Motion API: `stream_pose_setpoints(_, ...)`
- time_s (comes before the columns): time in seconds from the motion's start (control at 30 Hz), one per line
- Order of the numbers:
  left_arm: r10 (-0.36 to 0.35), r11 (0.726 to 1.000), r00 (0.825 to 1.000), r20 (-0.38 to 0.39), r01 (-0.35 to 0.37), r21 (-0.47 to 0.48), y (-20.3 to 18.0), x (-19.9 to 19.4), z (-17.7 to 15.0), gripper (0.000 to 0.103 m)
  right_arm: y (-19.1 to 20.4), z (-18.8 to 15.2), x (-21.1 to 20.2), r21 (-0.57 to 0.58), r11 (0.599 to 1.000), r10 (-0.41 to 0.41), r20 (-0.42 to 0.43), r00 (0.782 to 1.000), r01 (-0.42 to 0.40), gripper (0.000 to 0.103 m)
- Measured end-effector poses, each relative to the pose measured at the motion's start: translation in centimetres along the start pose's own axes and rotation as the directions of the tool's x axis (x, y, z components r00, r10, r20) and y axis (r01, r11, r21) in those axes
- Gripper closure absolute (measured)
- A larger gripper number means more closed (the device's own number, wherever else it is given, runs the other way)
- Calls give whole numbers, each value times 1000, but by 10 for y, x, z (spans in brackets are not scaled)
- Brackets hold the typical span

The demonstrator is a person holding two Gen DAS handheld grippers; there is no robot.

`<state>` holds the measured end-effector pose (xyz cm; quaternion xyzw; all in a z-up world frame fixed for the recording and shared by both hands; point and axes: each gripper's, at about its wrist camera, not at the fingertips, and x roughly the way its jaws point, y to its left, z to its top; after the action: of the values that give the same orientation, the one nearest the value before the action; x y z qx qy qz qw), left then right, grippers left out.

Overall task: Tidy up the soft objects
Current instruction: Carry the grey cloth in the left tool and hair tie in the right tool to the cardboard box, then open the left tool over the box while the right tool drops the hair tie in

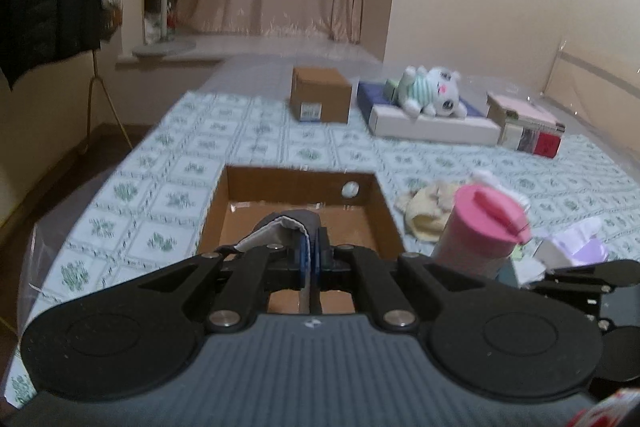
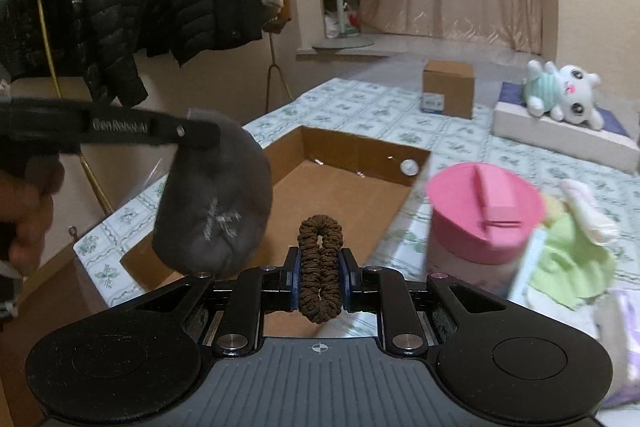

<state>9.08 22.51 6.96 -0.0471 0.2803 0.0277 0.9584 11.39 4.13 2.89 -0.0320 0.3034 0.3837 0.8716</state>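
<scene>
Two hand-held grippers carry soft goods toward an open cardboard box (image 1: pixel 372 211) on a tabletop (image 1: pixel 168 163) laid with a green-and-white floral cloth. The left gripper (image 1: pixel 309 253) has its jaws clenched on a grey fabric pouch (image 2: pixel 216 199), a rounded, felt-like piece with pale stitching and a light lining, which hangs just above the box's near left corner. The right gripper (image 2: pixel 319 277) has its jaws grasping a brown scrunchie (image 2: pixel 319 267), a ruffled, crinkly loop pinched flat between the blue pads and poised over the box's near edge. The box looks bare inside, its stiff brown walls pierced by a round hole on the far side. To do this step well, each piece is best brought clear over the box floor and lowered before letting go, the limp pouch first settled so it does not drape over the wall. A pink-lidded cup (image 2: pixel 486 217), smooth and hard, stands close on the right and could be knocked. Beside it lie yellow and green cloths (image 2: pixel 572 259); a white plush toy (image 1: pixel 434 91) rests farther back on a flat box (image 1: pixel 432 125).
</scene>
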Motion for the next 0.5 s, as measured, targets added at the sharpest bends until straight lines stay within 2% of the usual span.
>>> stream_pose_setpoints(0.03,-2,1000,1000,-19,2,1,3,5,-2,98,0,0,3,5,1000,4,-5,1000,-4,84)
stream_pose_setpoints(0.1,1,1000,999,-40,-1,5,8,10,-7,86,0,-2,13,12,1000,7,-19,1000,-6,84)
stream_pose_setpoints(0.13,2,1000,999,-47,-2,7,10,11,-9,75,-1,-2,18,16,1000,8,-26,1000,-7,84)
stream_pose_setpoints(0.17,6,1000,999,-50,-5,9,12,11,-11,70,-1,-3,22,20,1000,9,-34,999,-9,84)
stream_pose_setpoints(0.5,57,997,997,-53,-60,-53,39,-7,-25,59,12,-5,43,8,1000,28,-66,997,-28,83)
